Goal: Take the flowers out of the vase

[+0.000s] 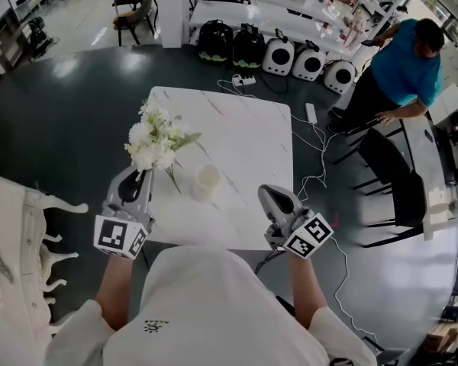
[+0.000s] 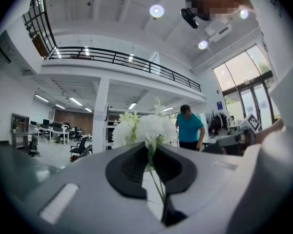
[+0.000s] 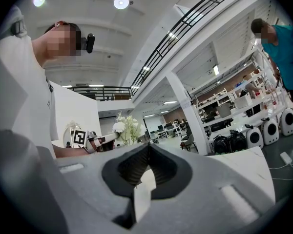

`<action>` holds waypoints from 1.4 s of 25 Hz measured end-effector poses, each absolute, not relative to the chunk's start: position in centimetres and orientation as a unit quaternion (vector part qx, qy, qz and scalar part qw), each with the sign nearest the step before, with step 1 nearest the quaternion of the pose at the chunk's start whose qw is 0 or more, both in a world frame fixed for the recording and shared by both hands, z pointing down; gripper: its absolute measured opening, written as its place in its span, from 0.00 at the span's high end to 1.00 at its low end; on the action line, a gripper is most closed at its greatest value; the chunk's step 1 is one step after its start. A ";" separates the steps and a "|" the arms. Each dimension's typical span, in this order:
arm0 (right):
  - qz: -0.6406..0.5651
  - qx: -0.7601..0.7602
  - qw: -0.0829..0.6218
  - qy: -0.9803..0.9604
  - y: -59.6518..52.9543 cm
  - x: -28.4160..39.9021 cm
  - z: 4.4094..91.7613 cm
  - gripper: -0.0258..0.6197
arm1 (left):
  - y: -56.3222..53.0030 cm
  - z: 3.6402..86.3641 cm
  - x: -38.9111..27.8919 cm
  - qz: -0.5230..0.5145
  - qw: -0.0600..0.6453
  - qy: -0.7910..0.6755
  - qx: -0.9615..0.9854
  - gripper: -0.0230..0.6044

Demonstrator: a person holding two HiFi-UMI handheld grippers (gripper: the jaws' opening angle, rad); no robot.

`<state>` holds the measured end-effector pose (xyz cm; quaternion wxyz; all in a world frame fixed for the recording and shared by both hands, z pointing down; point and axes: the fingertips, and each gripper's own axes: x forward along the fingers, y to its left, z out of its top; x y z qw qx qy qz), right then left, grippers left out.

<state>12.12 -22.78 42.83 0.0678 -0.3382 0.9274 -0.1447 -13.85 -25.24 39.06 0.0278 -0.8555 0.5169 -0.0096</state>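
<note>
White marble-patterned table (image 1: 252, 136) fills the middle of my head view, and the bunch of flowers (image 1: 154, 137) hangs over its left part, already clear of the vase (image 1: 206, 181). That small pale vase stands upright near the front edge, just beside the trailing stem ends and apart from them. I judge the bunch to be very light and soft: the white heads would crush or shed under any squeeze, and the thin green stems (image 2: 156, 184) look bendy and a little slippery. So the stems, low down and well below the blooms, are the place to take hold, with only enough pressure to stop them sliding. That is where I have them: the left gripper (image 1: 141, 175) has its jaws pressed nearly together, pinching the stems between the pads, with the blooms standing out beyond the tips. The right gripper (image 1: 267, 193) rests at the table's near right side, well apart from the vase, its jaws pressed together with nothing between them.
</note>
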 end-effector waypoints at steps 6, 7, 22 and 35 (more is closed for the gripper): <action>-0.144 -0.339 0.065 0.928 -22.8 12.1 43.2 0.96 | -25.5 41.1 -14.0 -0.017 0.009 0.521 -0.853 0.96; -0.144 -0.340 0.064 0.927 -22.8 12.1 43.3 0.96 | -25.5 41.6 -14.1 -0.018 0.005 0.522 -0.853 0.96; -0.139 -0.377 0.041 0.915 -24.5 12.2 44.4 0.96 | -27.2 47.2 -14.2 -0.048 -0.038 0.527 -0.848 0.96; -0.134 -0.392 0.019 0.910 -25.2 11.1 45.0 0.96 | -28.1 48.2 -12.9 -0.052 -0.051 0.517 -0.853 0.96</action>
